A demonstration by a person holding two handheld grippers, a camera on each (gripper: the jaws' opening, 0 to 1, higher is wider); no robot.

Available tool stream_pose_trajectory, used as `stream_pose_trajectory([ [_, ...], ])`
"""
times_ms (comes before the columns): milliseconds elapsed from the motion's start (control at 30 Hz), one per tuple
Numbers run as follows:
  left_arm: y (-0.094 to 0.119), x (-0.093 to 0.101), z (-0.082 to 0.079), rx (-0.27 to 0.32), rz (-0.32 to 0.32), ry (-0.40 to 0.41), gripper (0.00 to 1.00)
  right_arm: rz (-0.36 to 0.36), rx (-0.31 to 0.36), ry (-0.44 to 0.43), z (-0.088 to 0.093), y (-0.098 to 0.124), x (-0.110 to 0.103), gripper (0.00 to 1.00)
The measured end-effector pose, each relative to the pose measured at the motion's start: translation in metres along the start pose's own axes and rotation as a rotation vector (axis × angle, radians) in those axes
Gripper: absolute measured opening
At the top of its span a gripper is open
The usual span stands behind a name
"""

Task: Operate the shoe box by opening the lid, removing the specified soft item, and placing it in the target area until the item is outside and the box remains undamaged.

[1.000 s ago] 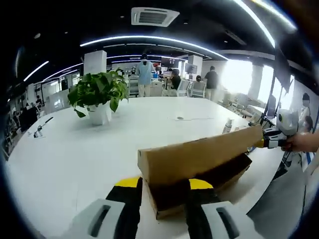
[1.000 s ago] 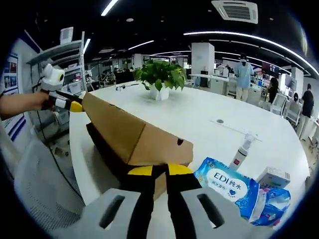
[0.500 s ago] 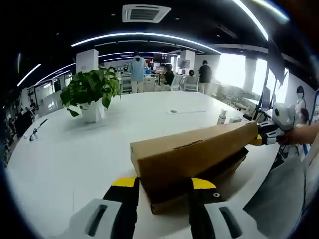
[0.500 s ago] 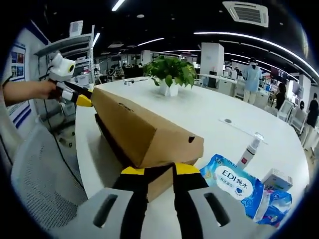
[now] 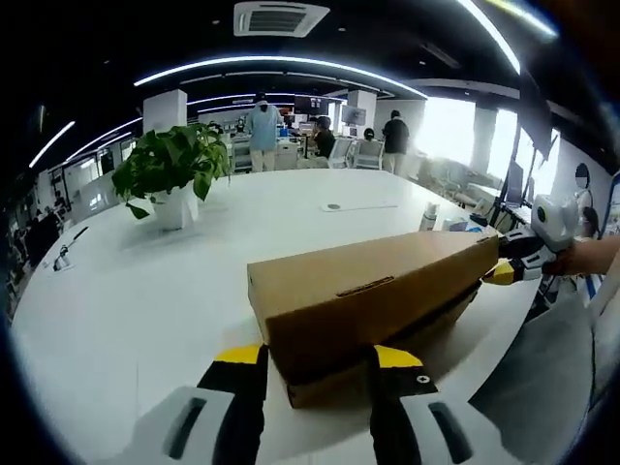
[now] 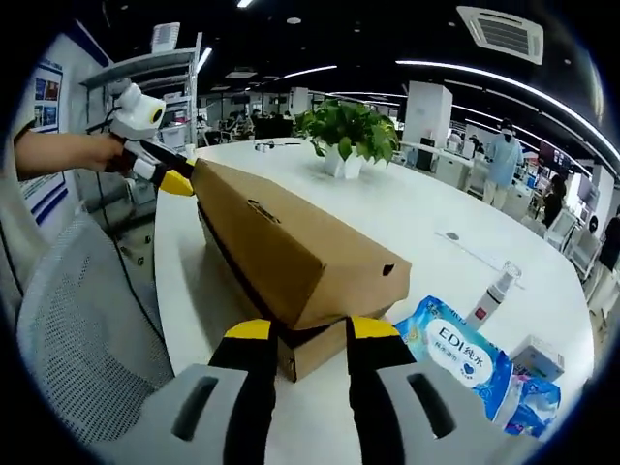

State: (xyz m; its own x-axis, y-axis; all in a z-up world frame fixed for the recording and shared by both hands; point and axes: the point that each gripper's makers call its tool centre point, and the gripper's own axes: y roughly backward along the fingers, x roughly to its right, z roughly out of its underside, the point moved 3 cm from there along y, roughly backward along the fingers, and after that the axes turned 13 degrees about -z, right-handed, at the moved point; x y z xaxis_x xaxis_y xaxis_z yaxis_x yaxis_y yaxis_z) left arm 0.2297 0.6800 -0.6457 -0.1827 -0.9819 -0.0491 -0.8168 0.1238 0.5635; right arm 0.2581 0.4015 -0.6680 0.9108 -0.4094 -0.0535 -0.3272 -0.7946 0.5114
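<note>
Clearly both grippers pinch opposite ends of the shoe box lid (image 5: 373, 281): left gripper (image 5: 315, 356), right gripper (image 6: 300, 329); uneven lifting could tear the cardboard.

The left tool (image 5: 315, 363) has two black jaws with yellow tips, each rising from a pale grey moulded body with a dark oblong slot in it. The right tool (image 6: 301, 334) is built alike: black jaws, yellow caps, grey housings with slotted openings. Seen from across the scene, each tool shows a black neck behind its yellow tip and a white rounded head, gripped by a hand (image 6: 97, 152) on a bare forearm.
</note>
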Motion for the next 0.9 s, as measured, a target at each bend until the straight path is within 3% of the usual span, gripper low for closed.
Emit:
stream_pose_trajectory([
  [533,-0.011,0.003,0.021,-0.058,0.000,0.034,0.41,-0.026,-0.040,-0.011,0.010,-0.005,-0.008,0.27],
  [900,-0.019,0.006,0.032,-0.098,-0.005,0.002,0.42,-0.020,-0.065,-0.037,0.018,-0.010,-0.008,0.26],
])
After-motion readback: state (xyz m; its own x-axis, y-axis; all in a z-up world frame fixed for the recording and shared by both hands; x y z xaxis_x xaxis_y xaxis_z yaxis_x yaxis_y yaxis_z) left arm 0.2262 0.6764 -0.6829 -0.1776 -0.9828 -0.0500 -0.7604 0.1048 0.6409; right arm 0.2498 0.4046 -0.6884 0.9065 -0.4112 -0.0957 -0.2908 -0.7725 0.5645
